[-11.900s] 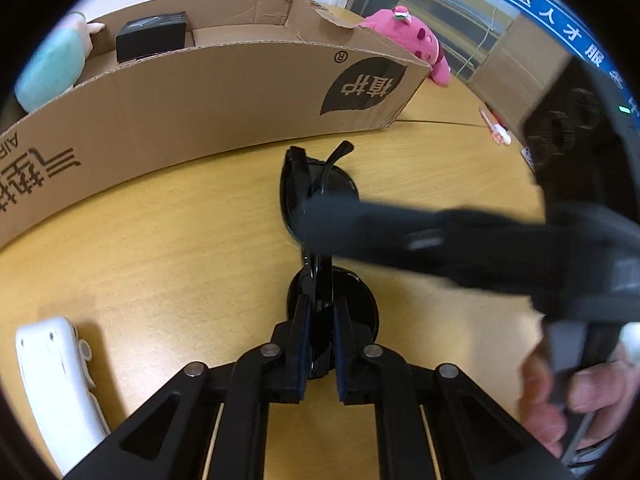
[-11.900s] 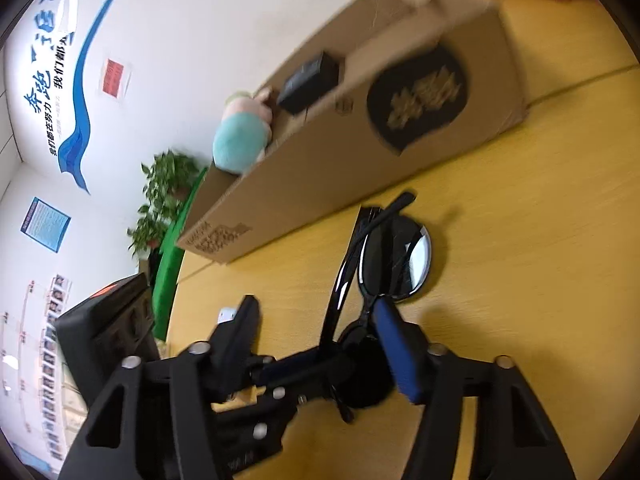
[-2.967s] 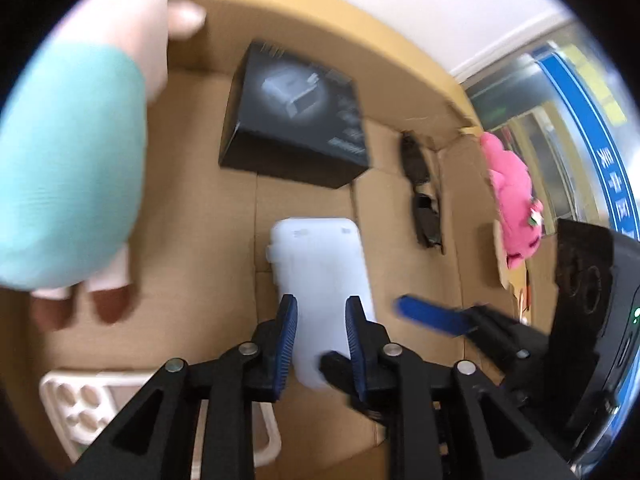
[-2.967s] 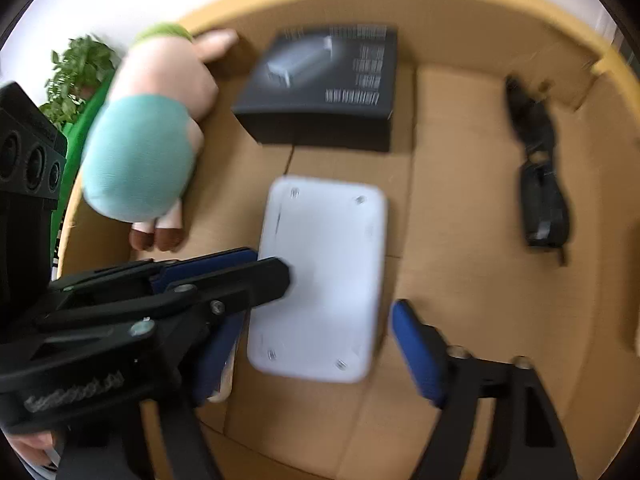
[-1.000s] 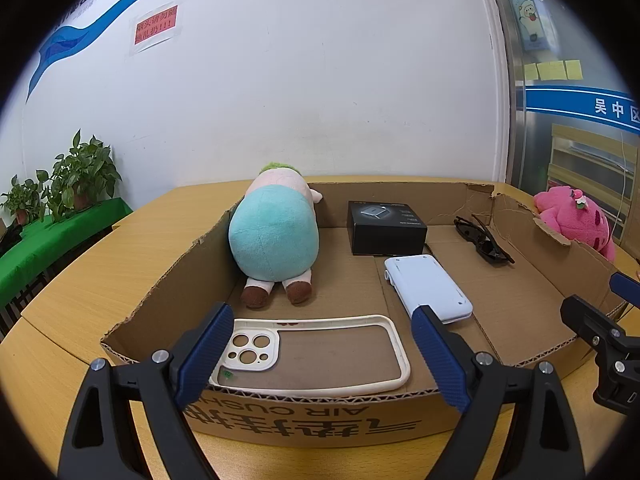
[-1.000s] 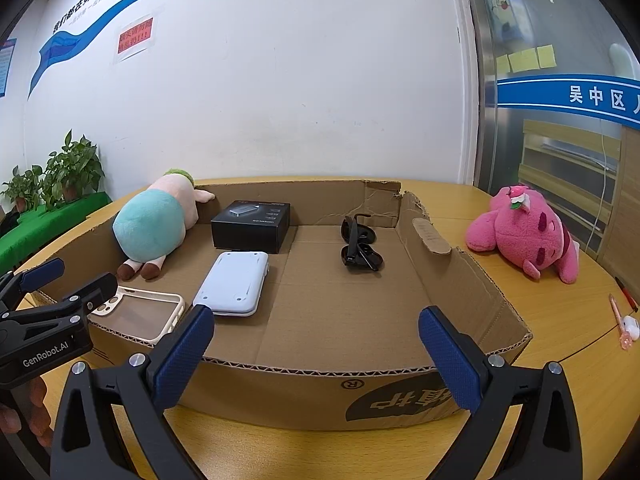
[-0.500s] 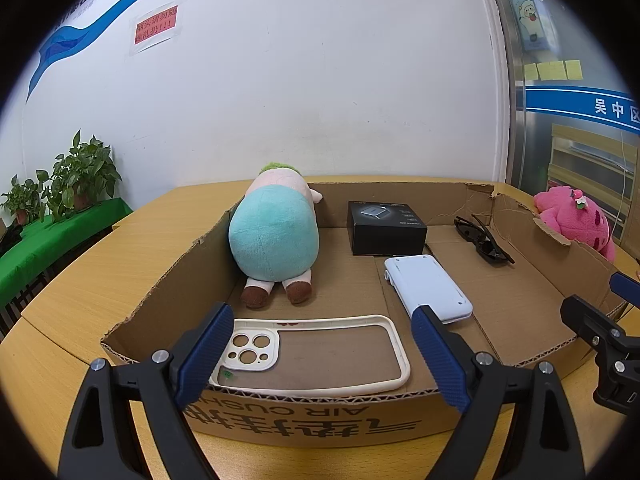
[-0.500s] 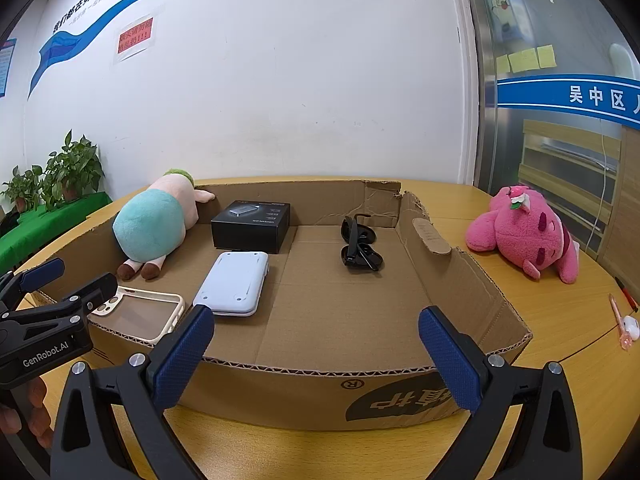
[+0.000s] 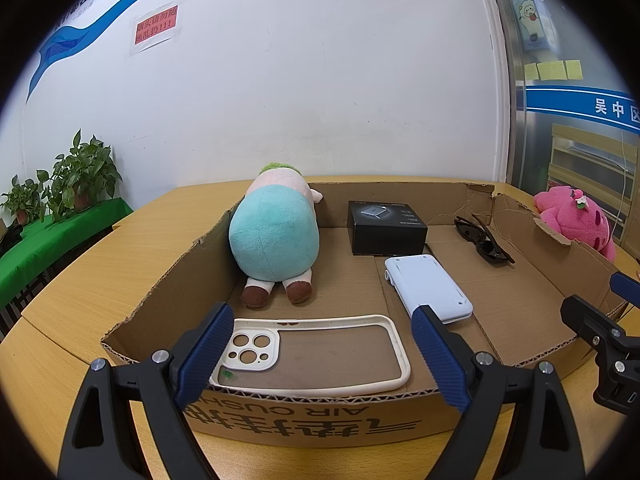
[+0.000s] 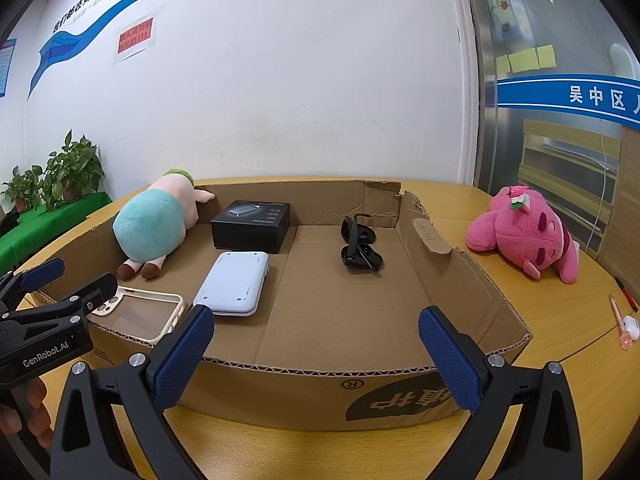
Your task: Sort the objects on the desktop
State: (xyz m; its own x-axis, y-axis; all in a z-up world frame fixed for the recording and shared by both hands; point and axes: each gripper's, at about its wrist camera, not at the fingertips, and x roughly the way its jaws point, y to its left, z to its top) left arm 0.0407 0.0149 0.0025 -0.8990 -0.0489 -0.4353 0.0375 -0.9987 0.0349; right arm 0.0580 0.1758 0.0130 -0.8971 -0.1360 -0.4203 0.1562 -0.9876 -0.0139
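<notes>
A shallow cardboard box (image 9: 516, 316) is filling the middle of both views, its near wall running across the lower part of each frame, and both grippers are hovering just in front of that wall with nothing between their fingers. The left gripper (image 9: 320, 344) is standing wide apart, as is the right gripper (image 10: 316, 346). Inside, a teal plush toy (image 9: 274, 236) is lying against the left wall, a black box (image 9: 386, 226) is sitting near the far wall, and black sunglasses (image 10: 358, 248) are resting toward the right wall. A white device (image 10: 234, 282) is lying in the centre, and a cream phone case (image 9: 316, 354) is lying right along the near edge. The right half of the box floor is staying bare. Outside the box, at the right of the frame, a pink plush toy (image 10: 524, 232) is lying on the wooden table (image 10: 560, 316), with a pen (image 10: 620, 326) nearer the table's edge.
</notes>
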